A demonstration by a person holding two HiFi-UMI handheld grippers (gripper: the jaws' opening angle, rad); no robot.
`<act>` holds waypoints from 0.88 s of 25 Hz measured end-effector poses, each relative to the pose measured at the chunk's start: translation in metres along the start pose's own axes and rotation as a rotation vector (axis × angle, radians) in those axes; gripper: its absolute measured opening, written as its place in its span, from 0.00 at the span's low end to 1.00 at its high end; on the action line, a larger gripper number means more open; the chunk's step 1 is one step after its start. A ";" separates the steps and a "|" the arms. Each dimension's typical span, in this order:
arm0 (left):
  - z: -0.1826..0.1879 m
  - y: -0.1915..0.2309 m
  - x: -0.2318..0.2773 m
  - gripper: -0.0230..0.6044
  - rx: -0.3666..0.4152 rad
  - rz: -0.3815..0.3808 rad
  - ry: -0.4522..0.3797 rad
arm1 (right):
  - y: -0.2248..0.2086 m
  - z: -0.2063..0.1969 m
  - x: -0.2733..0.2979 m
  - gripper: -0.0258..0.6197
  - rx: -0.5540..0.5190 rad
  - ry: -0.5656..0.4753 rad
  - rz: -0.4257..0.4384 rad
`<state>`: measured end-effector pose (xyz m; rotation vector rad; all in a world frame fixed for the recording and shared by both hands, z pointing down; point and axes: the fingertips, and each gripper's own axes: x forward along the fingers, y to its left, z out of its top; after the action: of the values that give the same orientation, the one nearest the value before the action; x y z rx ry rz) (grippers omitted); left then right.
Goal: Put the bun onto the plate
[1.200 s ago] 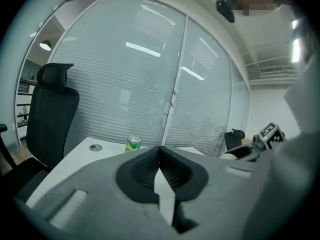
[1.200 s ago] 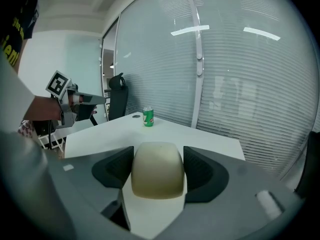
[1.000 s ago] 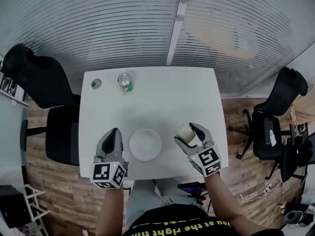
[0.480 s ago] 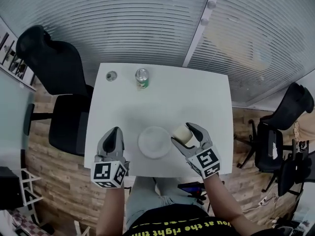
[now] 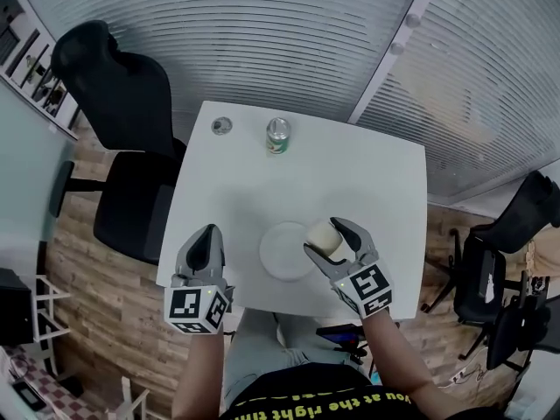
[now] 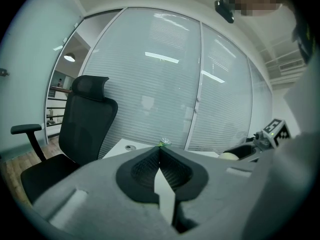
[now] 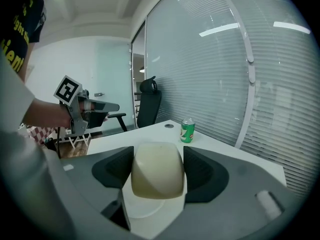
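Your right tool (image 5: 325,238) grips the bun (image 5: 321,232) above the right edge of the plate (image 5: 282,254). Bring it over the plate's middle, lower it, then release gently. Your left tool (image 5: 205,234) is closed and empty.

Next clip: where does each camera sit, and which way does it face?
Head view: on the person's head, facing steeply down at the table; shows both arms, left gripper and right gripper.
Left gripper view: on the left gripper, facing along its shut jaws toward the chair and blinds; shows those jaws.
Right gripper view: on the right gripper, facing past the bun it grips toward the can; shows the left arm.
Shared: both gripper views show the can and the other gripper.
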<state>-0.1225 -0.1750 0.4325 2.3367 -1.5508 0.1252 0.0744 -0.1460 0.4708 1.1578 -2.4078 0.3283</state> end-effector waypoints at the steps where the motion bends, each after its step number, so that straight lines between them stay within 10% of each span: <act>1: 0.000 0.002 -0.001 0.04 -0.002 0.005 0.000 | 0.002 0.001 0.002 0.54 -0.003 -0.003 0.006; 22: -0.016 0.013 -0.003 0.04 -0.026 0.028 0.019 | 0.023 -0.010 0.032 0.54 -0.006 0.030 0.084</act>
<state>-0.1339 -0.1714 0.4500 2.2877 -1.5674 0.1324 0.0417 -0.1490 0.4948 1.0433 -2.4346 0.3622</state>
